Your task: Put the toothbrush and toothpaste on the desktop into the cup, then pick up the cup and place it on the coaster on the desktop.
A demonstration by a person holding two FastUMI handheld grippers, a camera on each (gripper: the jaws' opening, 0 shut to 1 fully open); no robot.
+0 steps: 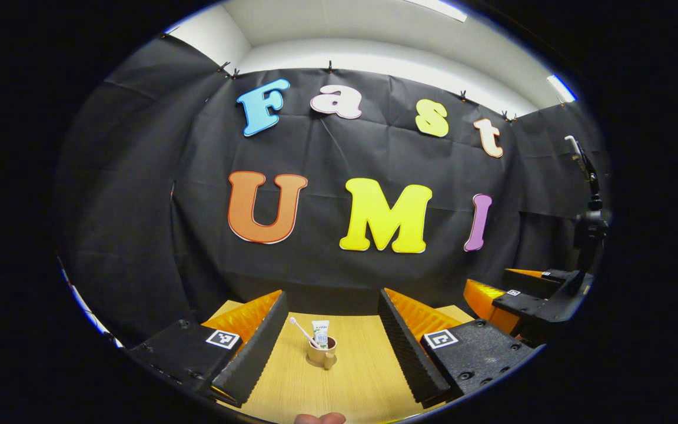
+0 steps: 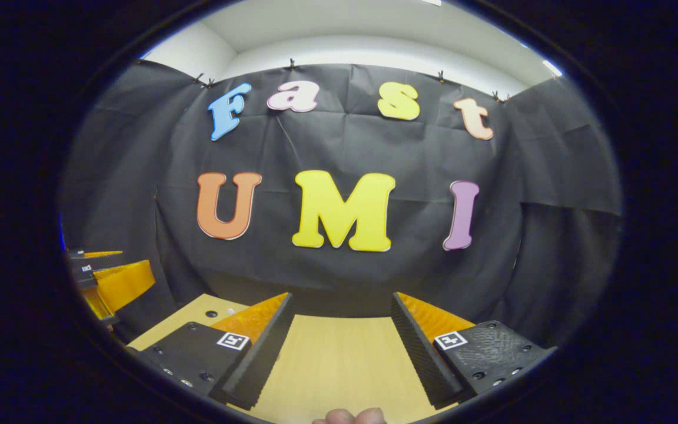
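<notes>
From my left claw (image 1: 332, 338) I had the cup (image 1: 321, 352) dead ahead, out past the fingertips and centred in the gap between them. Toothbrush (image 1: 302, 331) stood inside it, leaning toward my left finger, head up; the toothpaste (image 1: 320, 333) tube stood beside it in the same cup, upright. The cup sat on a thin round coaster (image 1: 320, 362) on the wooden desktop (image 1: 356, 383), handle facing me. My left claw stood wide open, holding nothing, fingers well apart and clear of the cup. Bare desktop ran from the fingertips out to the cup, and beyond it to the table's far edge against the black cloth wall (image 1: 139, 206). Off to my right I could see the right claw (image 1: 527, 294), raised beside the table. In the right gripper view, that claw (image 2: 342, 330) was also wide open and empty, plain wood between its fingers up to the far edge; the left claw (image 2: 100, 277) showed off to its left. A fingertip (image 1: 319, 418) poked in at the bottom.
</notes>
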